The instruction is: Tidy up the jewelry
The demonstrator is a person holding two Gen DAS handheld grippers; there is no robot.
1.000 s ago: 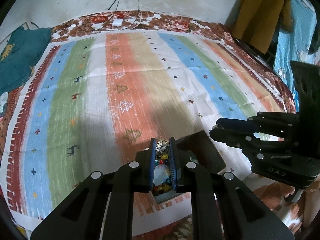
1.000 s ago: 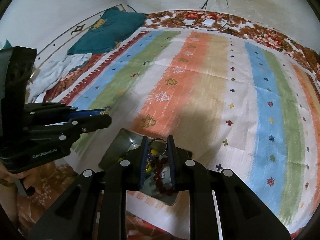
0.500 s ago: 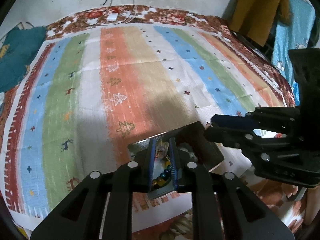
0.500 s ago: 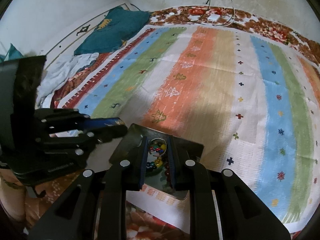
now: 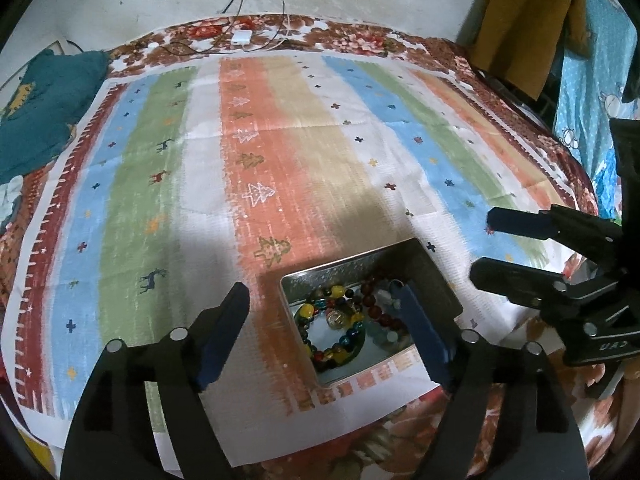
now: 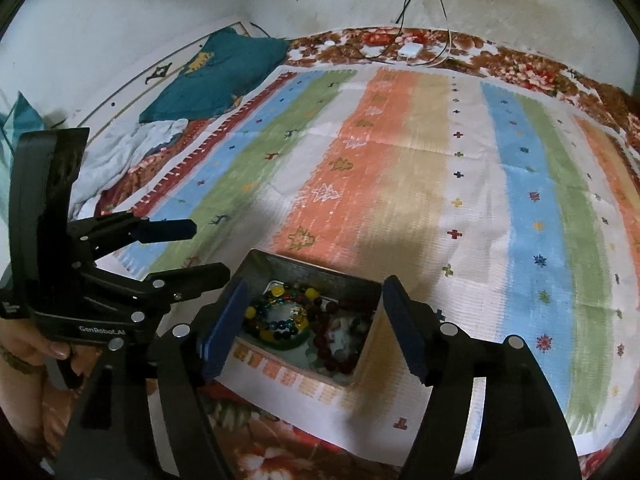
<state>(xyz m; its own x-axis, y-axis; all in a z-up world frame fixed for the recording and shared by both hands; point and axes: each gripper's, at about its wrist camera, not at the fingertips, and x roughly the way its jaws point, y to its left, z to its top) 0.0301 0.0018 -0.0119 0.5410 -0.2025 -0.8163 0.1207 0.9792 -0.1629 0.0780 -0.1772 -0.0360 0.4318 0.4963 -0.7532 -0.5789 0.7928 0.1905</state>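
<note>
An open metal tin [image 5: 344, 270] [image 6: 320, 270] sits on the striped cloth near its front edge. Inside lie a multicoloured bead bracelet [image 5: 334, 332] [image 6: 276, 320] and a dark red bead bracelet [image 5: 378, 308] [image 6: 334, 344]. My left gripper [image 5: 320, 304] is open and empty, its fingers spread over the tin's left side. My right gripper [image 6: 312, 292] is open and empty, with its fingers on either side of the tin. The right gripper also shows at the right of the left wrist view [image 5: 520, 248], and the left gripper at the left of the right wrist view [image 6: 188, 248].
The striped cloth [image 5: 280, 140] covers a floral bedspread [image 5: 360, 38]. A teal cushion [image 5: 40, 108] [image 6: 216, 76] lies at the far left. A white charger with cables [image 5: 242, 36] lies at the far edge. Clothes [image 5: 528, 20] hang at the right.
Both grippers were shut with beaded jewelry between the fingers. Both have now opened wide, and the bracelets lie in the tin. The cameras have drawn back slightly.
</note>
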